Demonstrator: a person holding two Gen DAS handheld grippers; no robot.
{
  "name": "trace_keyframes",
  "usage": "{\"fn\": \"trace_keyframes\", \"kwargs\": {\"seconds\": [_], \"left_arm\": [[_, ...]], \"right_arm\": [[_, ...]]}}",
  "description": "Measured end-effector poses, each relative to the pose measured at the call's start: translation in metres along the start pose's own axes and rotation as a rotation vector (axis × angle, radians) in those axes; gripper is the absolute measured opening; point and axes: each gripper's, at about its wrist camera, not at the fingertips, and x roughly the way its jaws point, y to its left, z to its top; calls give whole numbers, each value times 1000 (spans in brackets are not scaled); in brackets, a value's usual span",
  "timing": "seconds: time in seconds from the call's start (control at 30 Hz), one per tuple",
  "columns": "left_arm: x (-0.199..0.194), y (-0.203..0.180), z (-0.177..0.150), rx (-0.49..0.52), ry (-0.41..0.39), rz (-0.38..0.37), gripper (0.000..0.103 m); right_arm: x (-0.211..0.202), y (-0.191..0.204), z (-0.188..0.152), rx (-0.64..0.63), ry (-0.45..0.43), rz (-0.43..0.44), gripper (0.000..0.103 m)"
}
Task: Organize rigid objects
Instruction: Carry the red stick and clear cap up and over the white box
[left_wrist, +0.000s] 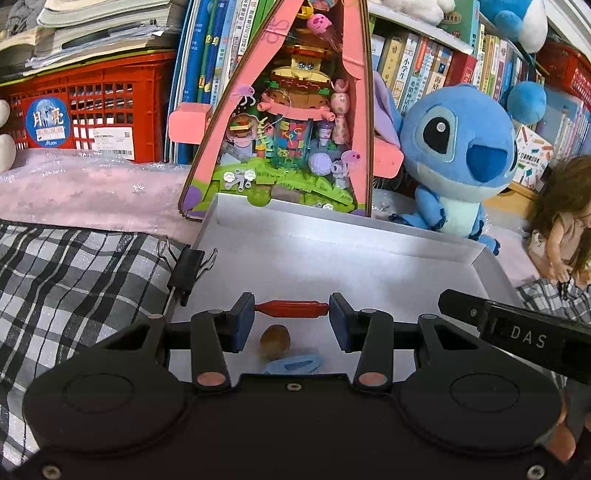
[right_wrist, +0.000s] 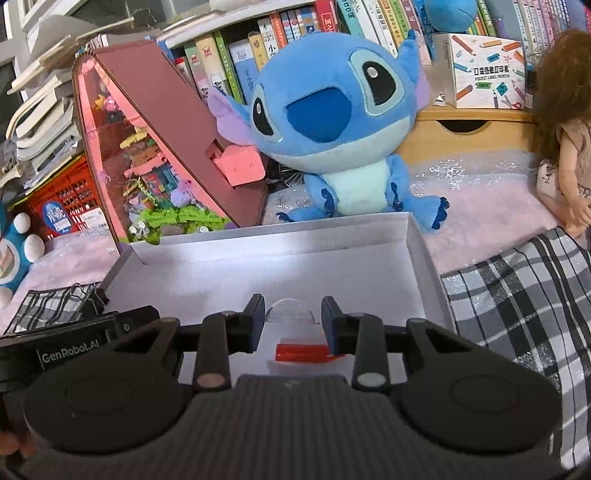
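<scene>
My left gripper (left_wrist: 291, 309) is shut on a small red rolling-pin-shaped piece (left_wrist: 292, 308), held crosswise between its blue pads over the white box (left_wrist: 369, 254). Below it in the box lie a brown nut-like object (left_wrist: 275, 341) and a light blue clip (left_wrist: 295, 363). My right gripper (right_wrist: 293, 314) is shut on a clear plastic dome piece (right_wrist: 290, 311) over the same white box (right_wrist: 413, 254). A red translucent piece (right_wrist: 301, 352) lies on the box floor just beneath it. A black binder clip (left_wrist: 186, 267) sits on the box's left rim.
A checked cloth (left_wrist: 74, 280) lies left of the box and another part (right_wrist: 517, 314) lies right of it. Behind stand a pink triangular display case (left_wrist: 291, 122), a blue Stitch plush (left_wrist: 458, 155), a doll (left_wrist: 561, 218), a red crate (left_wrist: 85, 110) and bookshelves.
</scene>
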Motion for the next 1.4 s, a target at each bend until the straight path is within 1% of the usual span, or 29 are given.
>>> {"fn": "trace_keyframes", "kwargs": {"seconds": [0.27, 0.43, 1.1, 1.4], "left_arm": [[8, -1, -4, 8, 13, 10, 42], [9, -3, -5, 23, 3, 20, 42], [10, -4, -10, 58, -19, 30, 42], [9, -4, -11, 59, -25, 32, 42]], "right_arm": [[7, 2, -3, -21, -6, -17, 39], [10, 2, -6, -28, 5, -32, 39], [12, 1, -5, -20, 12, -31, 40], [12, 2, -5, -23, 13, -32, 41]]}}
